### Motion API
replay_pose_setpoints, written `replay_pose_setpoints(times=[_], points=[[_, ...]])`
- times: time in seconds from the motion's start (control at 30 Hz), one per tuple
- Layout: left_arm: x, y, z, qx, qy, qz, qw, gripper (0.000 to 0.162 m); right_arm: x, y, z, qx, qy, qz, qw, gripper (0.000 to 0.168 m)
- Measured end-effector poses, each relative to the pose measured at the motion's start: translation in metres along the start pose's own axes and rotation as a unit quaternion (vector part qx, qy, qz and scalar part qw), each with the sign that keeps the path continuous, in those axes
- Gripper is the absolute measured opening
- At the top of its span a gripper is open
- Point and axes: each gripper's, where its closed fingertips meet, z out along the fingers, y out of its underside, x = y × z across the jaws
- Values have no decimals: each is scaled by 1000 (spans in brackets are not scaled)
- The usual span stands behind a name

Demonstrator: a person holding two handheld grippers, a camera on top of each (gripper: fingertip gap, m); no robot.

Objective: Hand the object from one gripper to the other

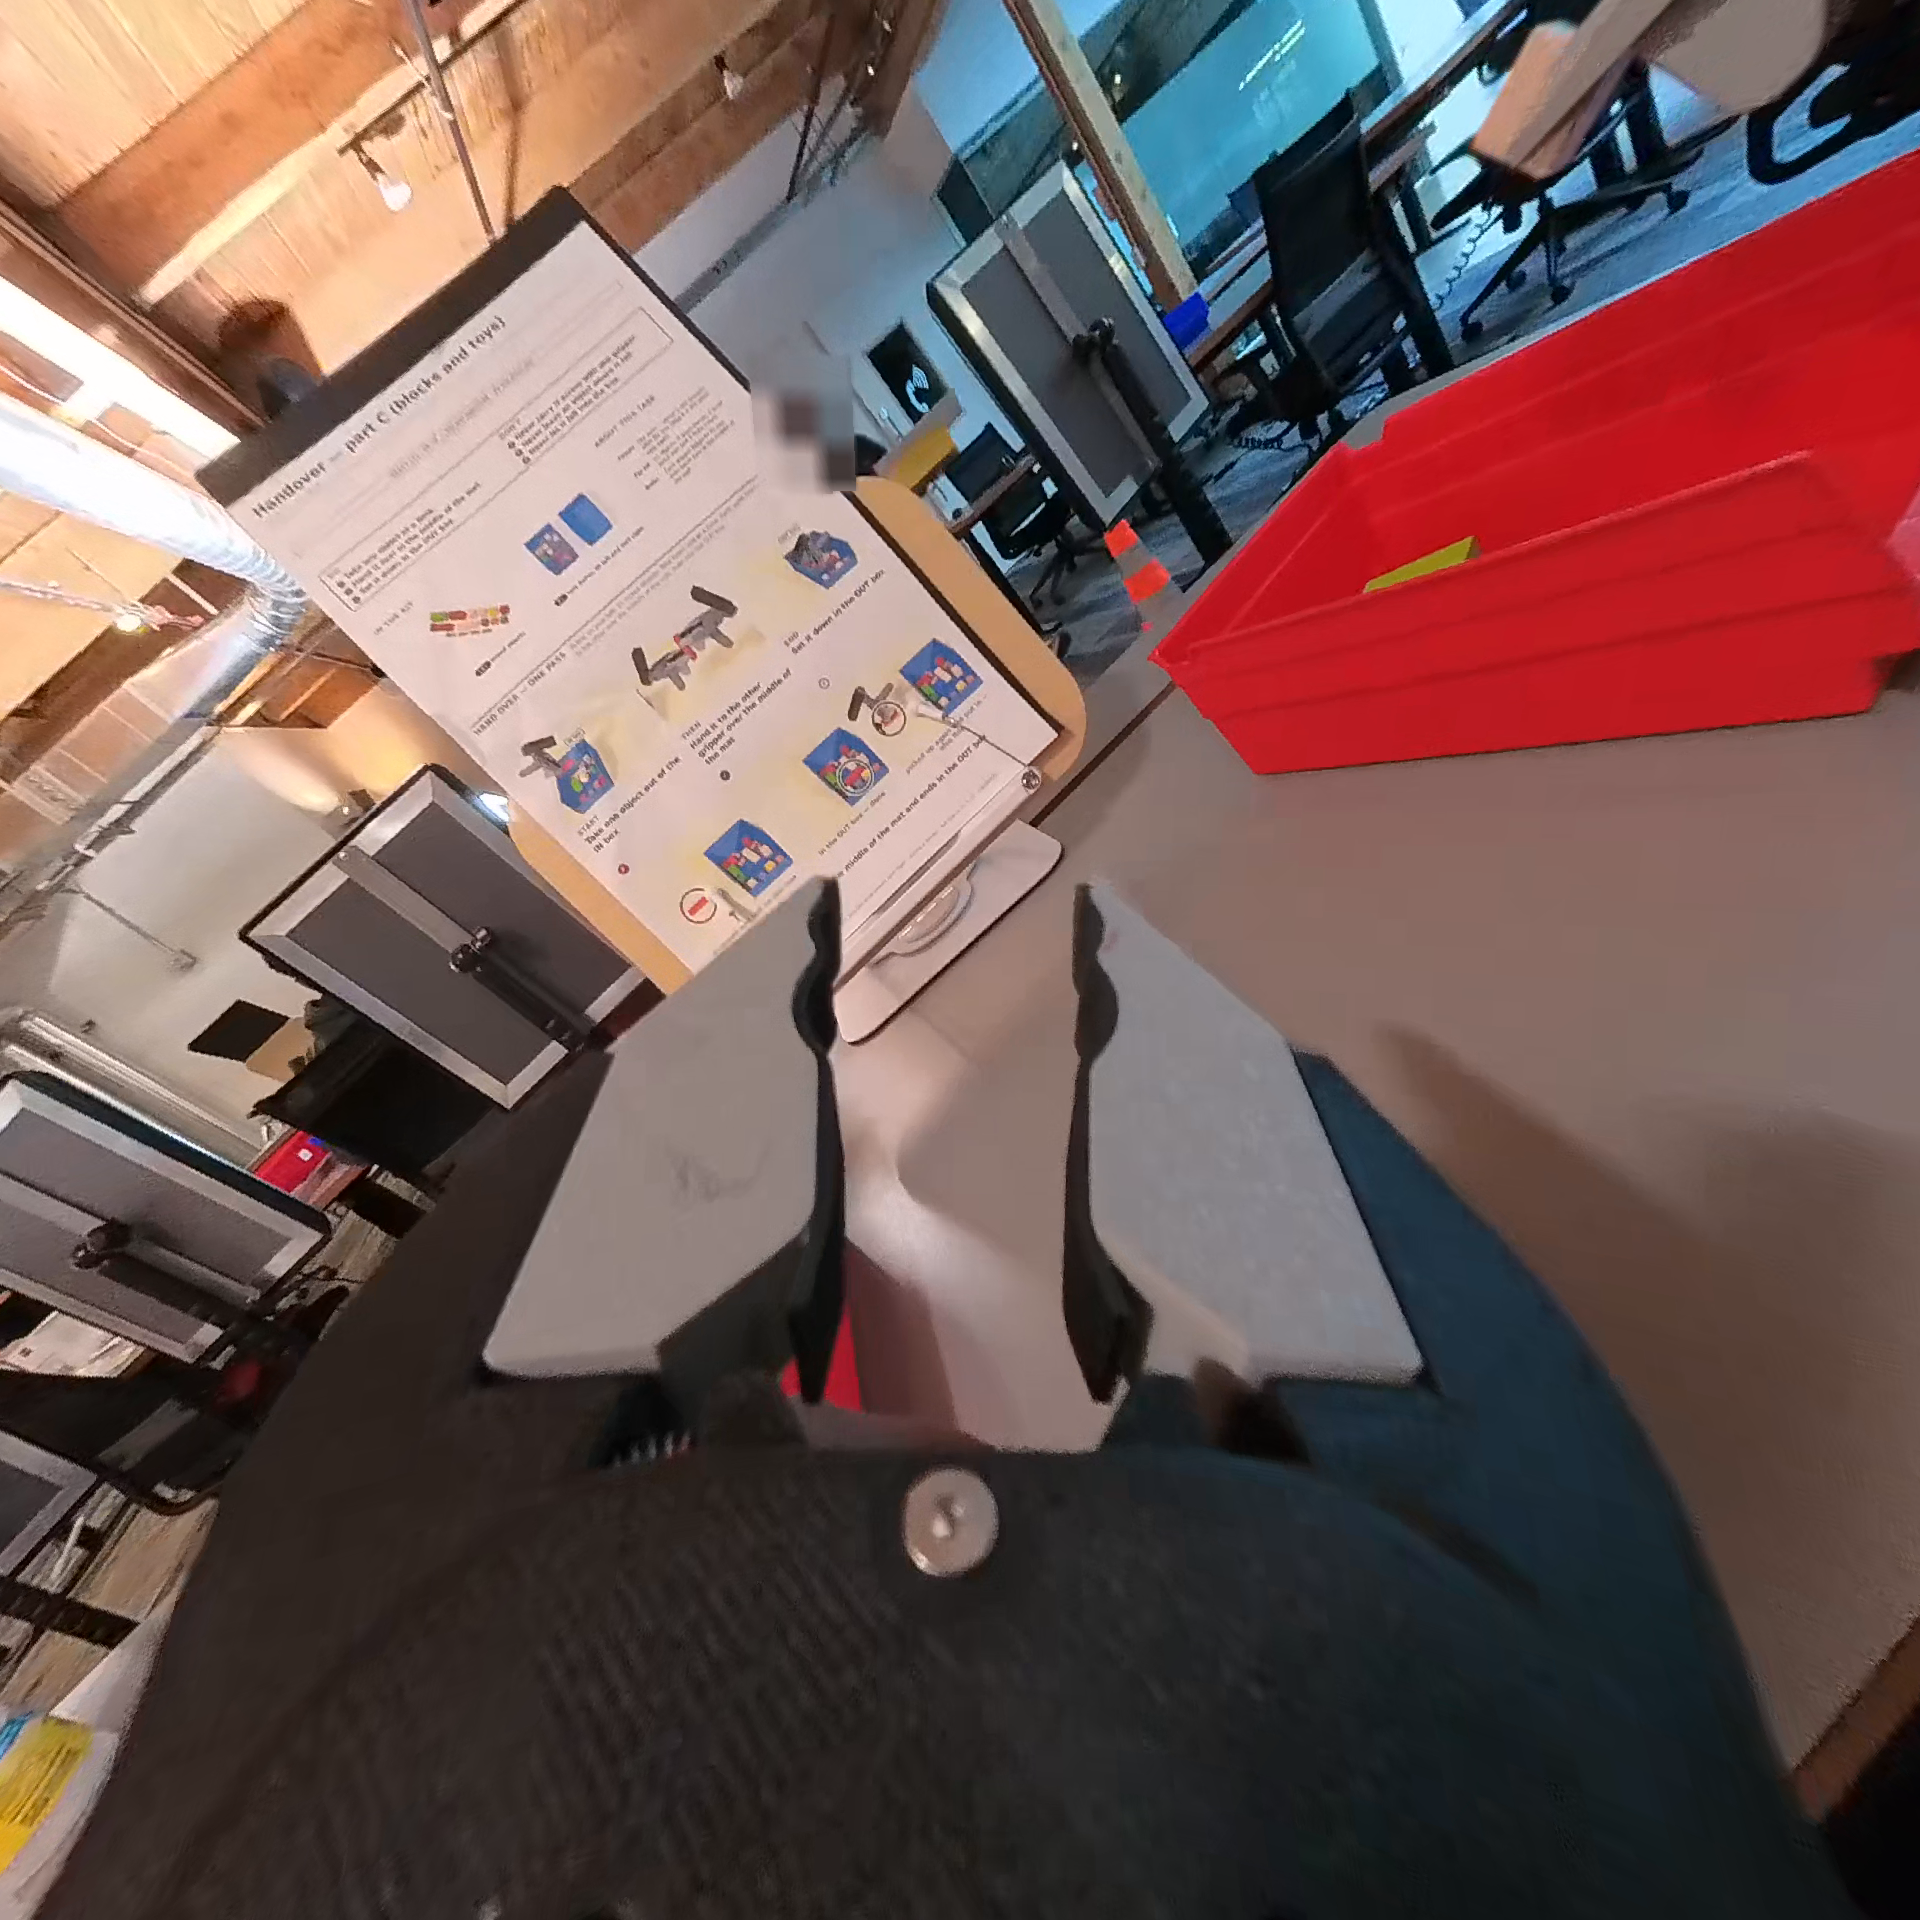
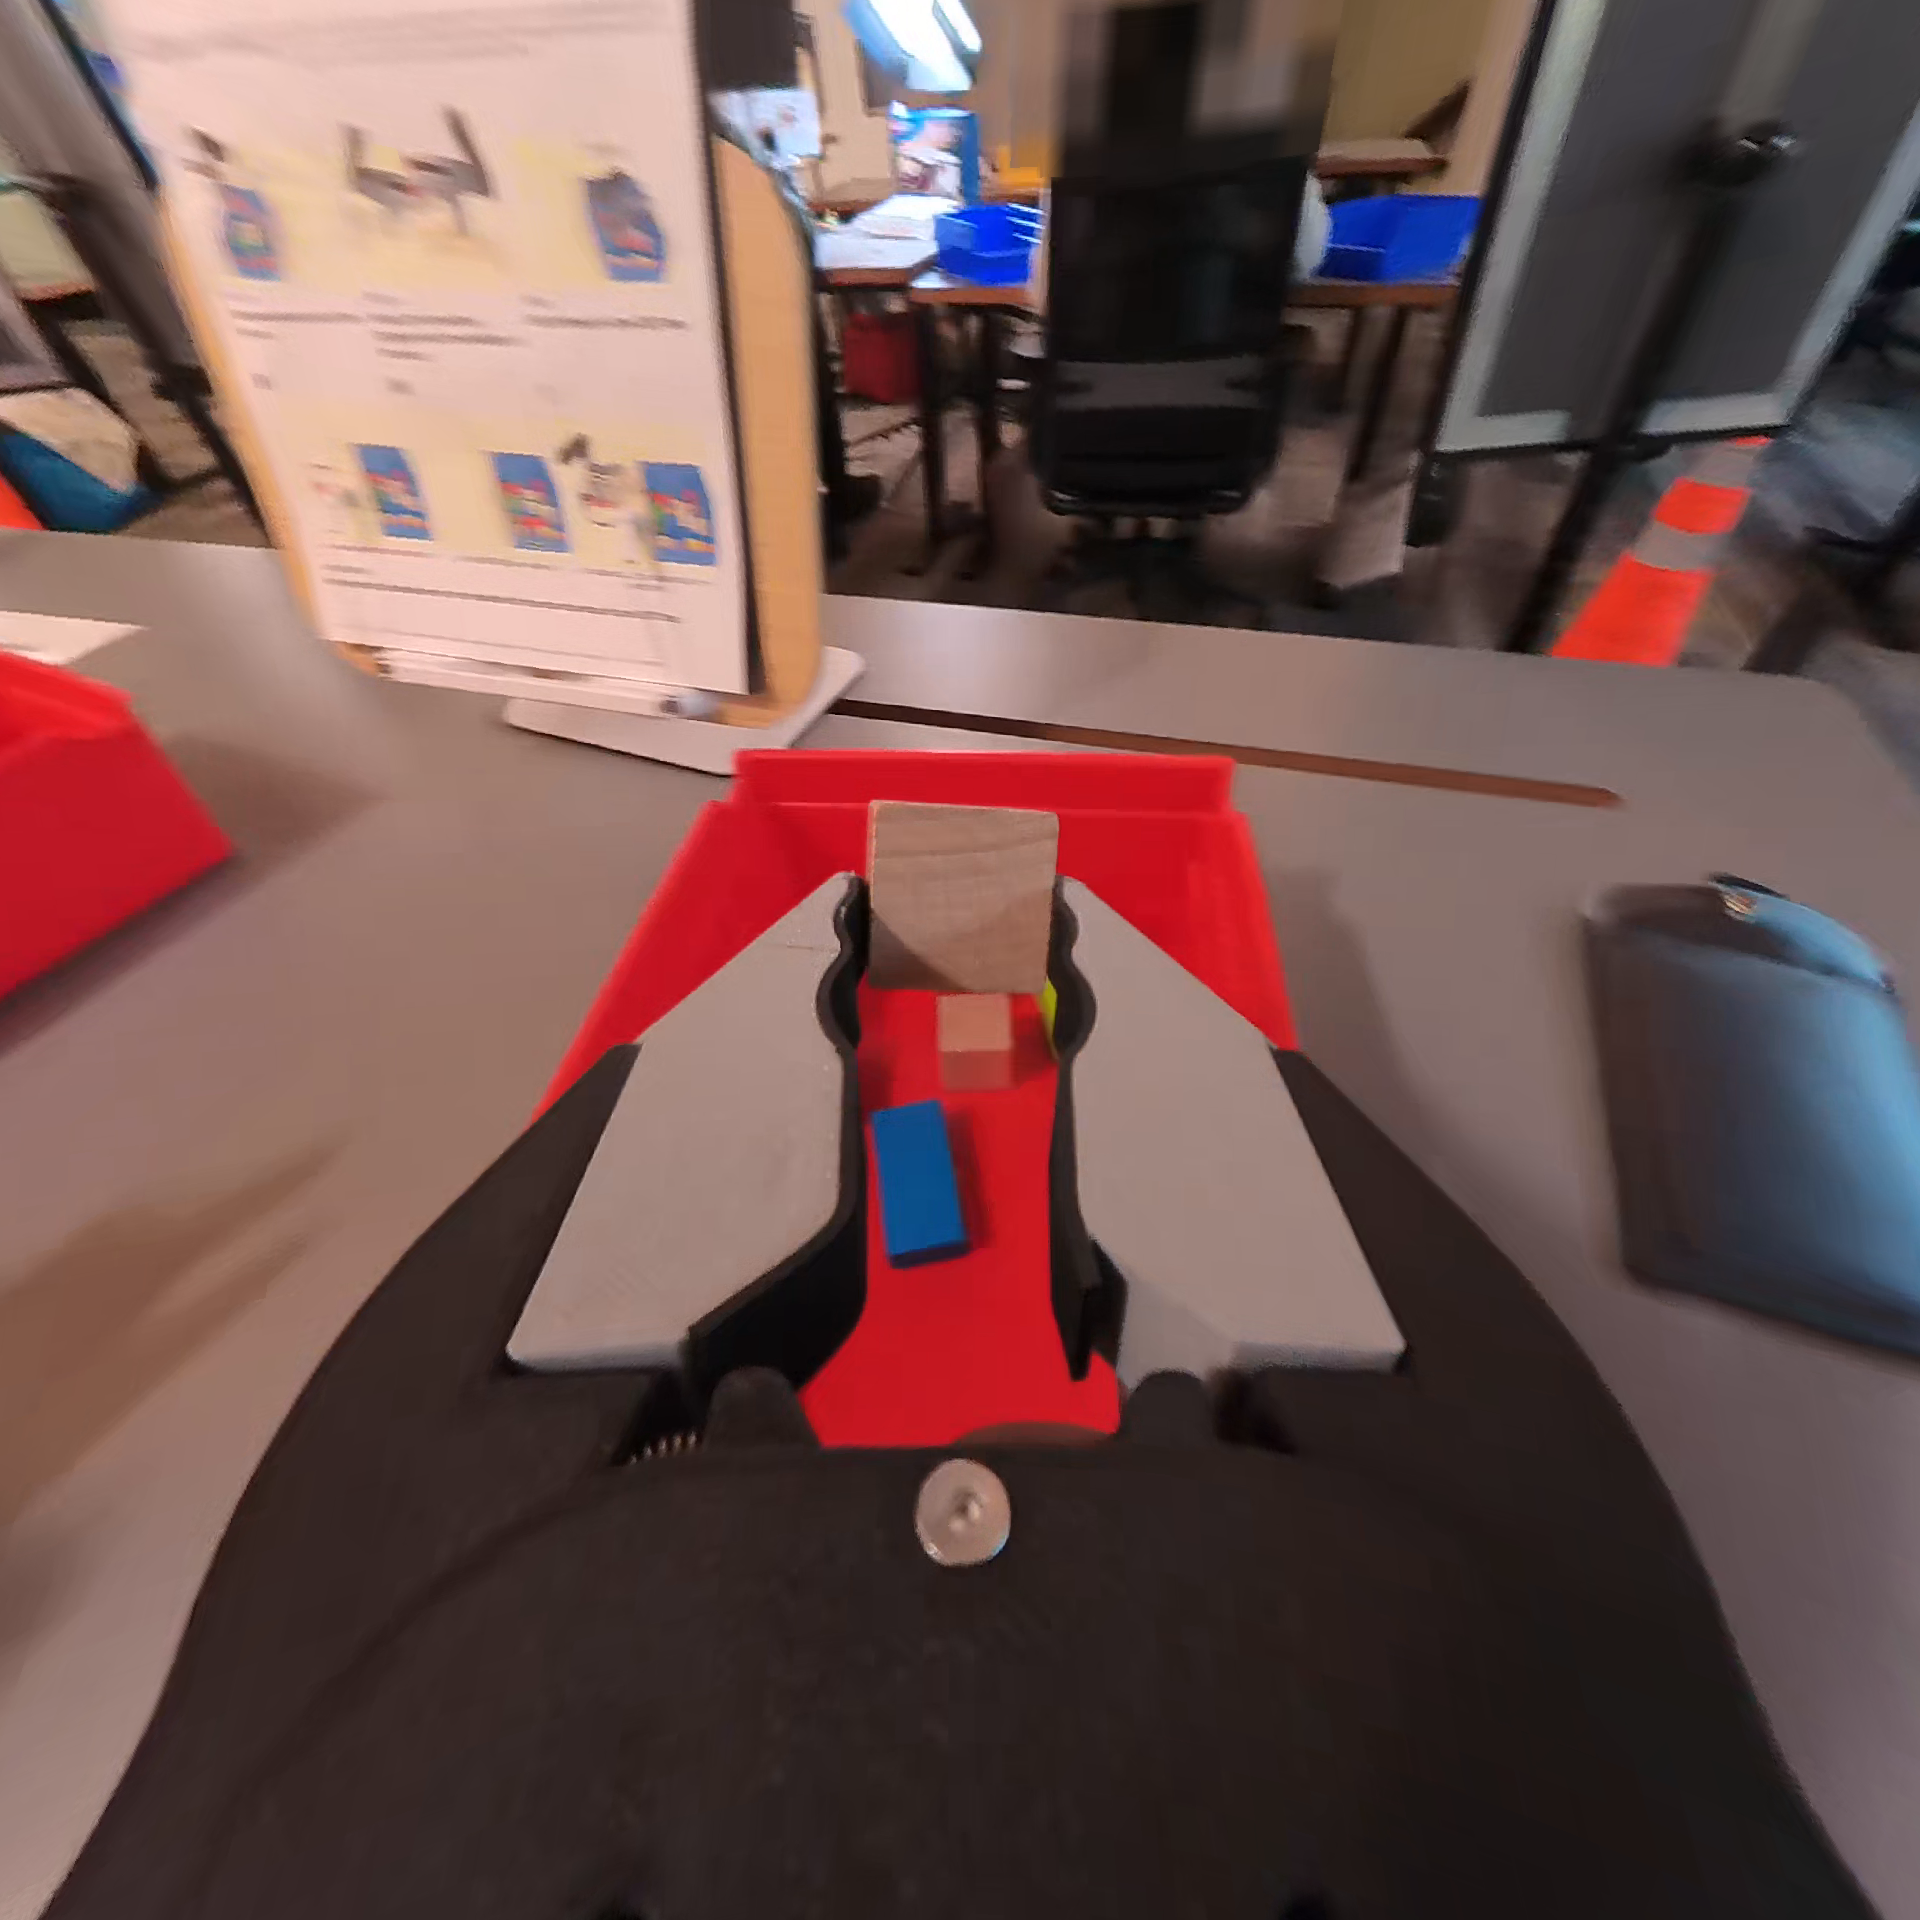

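Observation:
In the right wrist view my right gripper (image 2: 961,914) is shut on a plain wooden block (image 2: 961,894) and holds it above a red bin (image 2: 1174,883). In that bin lie a blue block (image 2: 916,1184), a small pale wooden cube (image 2: 975,1039) and a yellow piece (image 2: 1049,1013), mostly hidden by the finger. In the left wrist view my left gripper (image 1: 956,935) is open and empty, tilted over the grey table (image 1: 1455,987). A red bin (image 1: 1558,623) at its upper right holds a yellow block (image 1: 1423,566).
An instruction sheet on a stand (image 1: 644,623) stands at the table's back and also shows in the right wrist view (image 2: 468,343). A dark blue pouch (image 2: 1766,1122) lies right of the bin. Another red bin (image 2: 83,810) sits at the left. Chairs and desks stand behind. My right fingertips sit around 40 centimeters from my left ones.

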Motion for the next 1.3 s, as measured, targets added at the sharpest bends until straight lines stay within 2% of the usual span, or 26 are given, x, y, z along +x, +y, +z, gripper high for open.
replay_pose_setpoints(times=[0.27,0.5,0.67,0.9,1.07,1.3], points=[[-1,7,3,-10,-1,4,1000,42,18,25,14,-58,35,-21,997,32],[-4,8,2,-9,-6,2,1000,42,30,92,42,-214,56,-49,974,33],[-5,9,2,-11,-8,5,1000,42,30,123,57,-272,49,-38,960,33],[-6,10,2,-15,-9,6,1000,41,31,144,71,-306,54,-41,950,33],[-4,11,2,-16,-6,6,1000,41,31,171,72,-381,56,-61,921,32],[-3,11,2,-17,-5,6,1000,41,33,167,71,-373,66,-68,923,40]])
